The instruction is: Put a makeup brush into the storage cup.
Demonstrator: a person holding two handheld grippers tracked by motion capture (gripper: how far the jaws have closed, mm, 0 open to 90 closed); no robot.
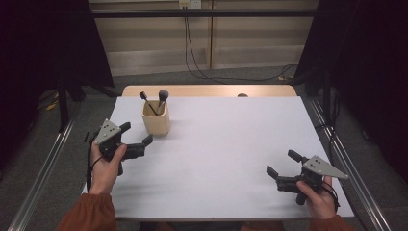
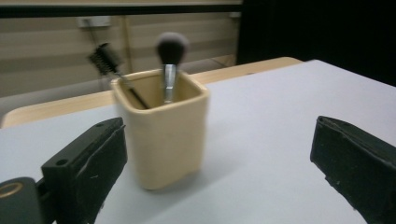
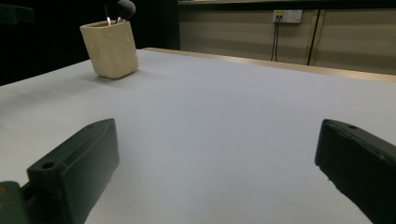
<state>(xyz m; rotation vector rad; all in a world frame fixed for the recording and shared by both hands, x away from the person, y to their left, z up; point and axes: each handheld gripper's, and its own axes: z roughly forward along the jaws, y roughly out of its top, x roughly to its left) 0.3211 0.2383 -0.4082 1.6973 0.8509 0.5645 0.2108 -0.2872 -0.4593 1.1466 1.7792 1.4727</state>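
From the high view I see the cream holder (image 1: 156, 119) standing upright in the upper left part of the desk (image 1: 226, 159), with a fluffy makeup brush (image 1: 162, 97) and a thinner dark brush (image 1: 146, 100) poking out of it; their handles are sunk inside the holder and I cannot read them. My left tool (image 1: 136, 133) sits at the left of the frame, just below and beside the holder but not touching it, jaws spread apart and empty. My right tool (image 1: 280, 163) is at the lower right, well apart from the holder, also released with nothing between its jaws; both sleeves are cut off by the bottom edge. In the left gripper view the holder (image 2: 161, 133) fills the centre-left, slightly blurred, standing between the two black jaws at the bottom corners but farther off; here I can make out the fluffy brush's metal ferrule (image 2: 169, 81) and the bristled head of the thinner brush (image 2: 103, 58), which the high view leaves vague. In the right gripper view the holder (image 3: 111, 49) is small in the upper left, and the brush tips are cut off by the top edge against a dark background, hard to tell apart.
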